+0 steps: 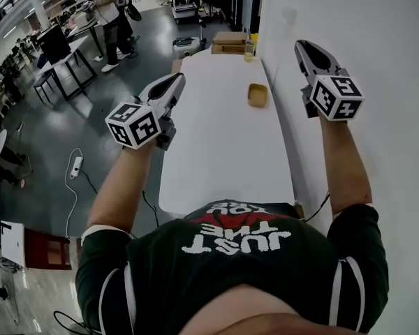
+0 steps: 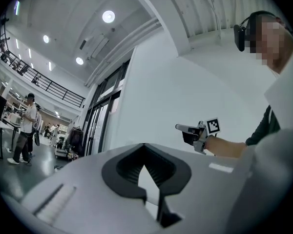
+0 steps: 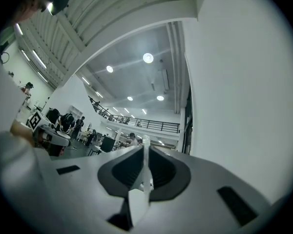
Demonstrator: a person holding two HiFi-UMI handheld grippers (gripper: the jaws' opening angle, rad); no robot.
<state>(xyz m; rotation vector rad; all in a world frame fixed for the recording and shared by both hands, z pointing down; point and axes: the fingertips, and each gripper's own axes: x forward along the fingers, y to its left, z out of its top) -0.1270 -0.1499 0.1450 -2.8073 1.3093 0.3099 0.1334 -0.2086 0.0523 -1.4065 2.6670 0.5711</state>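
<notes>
We held the left gripper (image 1: 176, 81) and right gripper (image 1: 304, 47) aloft, jaws pressed together, empty; a tan dish (image 1: 258, 94) sat at twelve o'clock on the table (image 1: 223, 155).

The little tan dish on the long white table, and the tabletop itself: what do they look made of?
The dish looks like wood or bamboo: a warm tan, matte, with a darker hollow, though it is too small to be sure. The tabletop looks like white laminate or painted board: smooth and even, with no grain showing.
</notes>
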